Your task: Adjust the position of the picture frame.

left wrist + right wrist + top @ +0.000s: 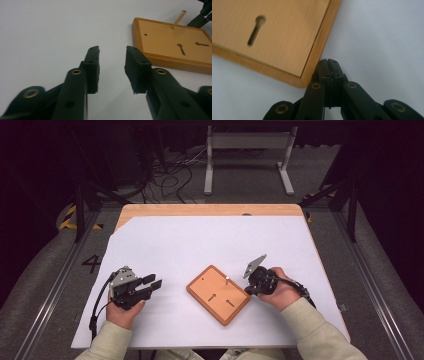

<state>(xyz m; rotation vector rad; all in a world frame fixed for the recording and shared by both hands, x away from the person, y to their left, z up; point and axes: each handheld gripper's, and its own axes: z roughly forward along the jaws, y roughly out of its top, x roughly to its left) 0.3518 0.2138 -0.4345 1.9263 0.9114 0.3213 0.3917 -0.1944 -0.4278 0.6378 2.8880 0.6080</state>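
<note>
A wooden board (218, 294) lies at an angle on the white sheet, with two keyhole slots (212, 296) and a thin peg (227, 279) standing near its far corner. My left gripper (155, 282) rests on the sheet to the left of the board, open, with nothing between its jaws. In the left gripper view my left gripper (112, 53) points past the board (175, 45) and the slanting peg (178, 19). My right gripper (248, 290) is shut on nothing, its tips at the board's right edge. In the right gripper view my right gripper (328, 62) touches the board's rim (312, 67) beside a slot (256, 30).
The white sheet (210, 240) covers most of the wooden table (210, 210). A grey metal stand (247, 142) and loose cables (170, 175) lie on the floor behind it. Metal rails (370, 280) run along both sides of the table.
</note>
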